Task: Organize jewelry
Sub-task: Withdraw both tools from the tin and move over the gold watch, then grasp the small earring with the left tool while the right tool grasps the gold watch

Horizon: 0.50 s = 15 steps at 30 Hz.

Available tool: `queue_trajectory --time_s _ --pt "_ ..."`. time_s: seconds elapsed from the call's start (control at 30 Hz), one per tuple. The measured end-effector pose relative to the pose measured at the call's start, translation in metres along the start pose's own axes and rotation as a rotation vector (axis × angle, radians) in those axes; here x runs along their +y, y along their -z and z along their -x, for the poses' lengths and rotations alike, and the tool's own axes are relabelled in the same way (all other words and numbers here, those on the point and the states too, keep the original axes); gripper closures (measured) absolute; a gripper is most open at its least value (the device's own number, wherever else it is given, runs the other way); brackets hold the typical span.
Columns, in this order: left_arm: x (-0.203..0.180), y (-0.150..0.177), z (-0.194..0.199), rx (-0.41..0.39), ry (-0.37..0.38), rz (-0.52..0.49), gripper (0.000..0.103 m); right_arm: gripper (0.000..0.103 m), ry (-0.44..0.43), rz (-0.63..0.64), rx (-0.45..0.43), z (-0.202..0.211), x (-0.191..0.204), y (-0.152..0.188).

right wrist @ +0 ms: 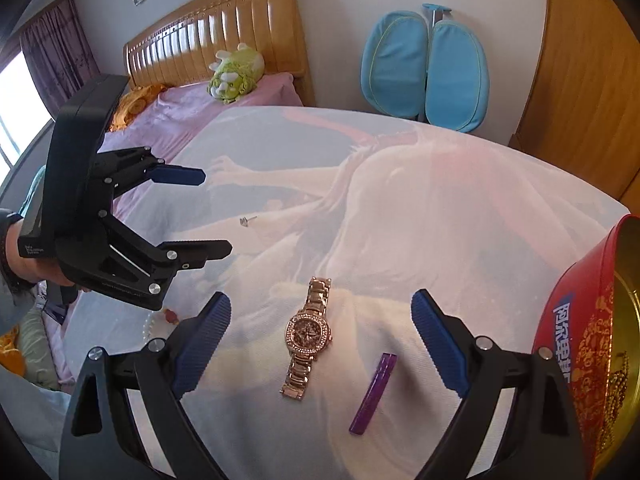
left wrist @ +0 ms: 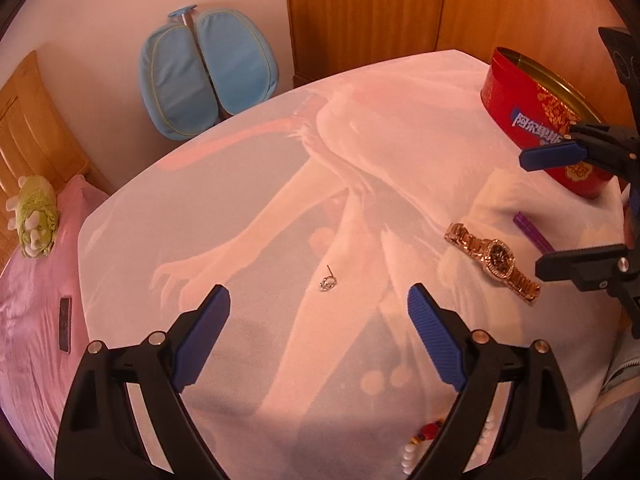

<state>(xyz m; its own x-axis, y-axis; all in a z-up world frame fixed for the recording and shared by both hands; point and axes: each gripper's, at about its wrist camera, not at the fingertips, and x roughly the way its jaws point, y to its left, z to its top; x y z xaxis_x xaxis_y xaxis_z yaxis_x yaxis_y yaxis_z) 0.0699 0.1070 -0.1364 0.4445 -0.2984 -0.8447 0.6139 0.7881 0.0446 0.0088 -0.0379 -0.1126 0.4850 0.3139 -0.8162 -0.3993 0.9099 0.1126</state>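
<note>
A small clear-stone earring [left wrist: 329, 282] lies on the printed tablecloth, just ahead of my open, empty left gripper [left wrist: 319, 306]; it also shows in the right wrist view [right wrist: 245, 221]. A rose-gold watch [right wrist: 309, 335] lies flat between the fingers of my open, empty right gripper [right wrist: 321, 311], and shows in the left view [left wrist: 494, 261]. A purple bar [right wrist: 373, 393] lies right of the watch. A red tin [right wrist: 588, 352] with a gold inside holds a gold bead chain [right wrist: 616, 392]. A white bead string with red beads [left wrist: 420, 444] lies under the left gripper.
The white printed cloth [left wrist: 248, 184] covers the table. A bed with pink sheets [left wrist: 36, 320], a green plush toy [right wrist: 234, 74] and a dark phone [left wrist: 65, 325] stands to the left. A blue chair [right wrist: 426, 76] and a wooden wardrobe [left wrist: 400, 8] stand behind.
</note>
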Motion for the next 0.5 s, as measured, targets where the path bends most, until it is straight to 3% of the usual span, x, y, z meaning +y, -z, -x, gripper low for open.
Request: queue_trajectory --time_s 0.43,0.47,0.5 --pt "0.002 0.004 -0.015 -0.038 0.051 -0.063 0.015 0.013 0.090 0.087 0.013 -0.024 0.021 0.013" --pt "0.002 0.004 -0.015 -0.041 0.063 -0.062 0.020 0.019 0.087 0.089 0.012 -0.026 0.022 0.013" --pt "0.003 0.004 -0.014 -0.047 0.084 -0.059 0.034 0.028 0.078 0.090 0.018 -0.027 0.022 0.013"
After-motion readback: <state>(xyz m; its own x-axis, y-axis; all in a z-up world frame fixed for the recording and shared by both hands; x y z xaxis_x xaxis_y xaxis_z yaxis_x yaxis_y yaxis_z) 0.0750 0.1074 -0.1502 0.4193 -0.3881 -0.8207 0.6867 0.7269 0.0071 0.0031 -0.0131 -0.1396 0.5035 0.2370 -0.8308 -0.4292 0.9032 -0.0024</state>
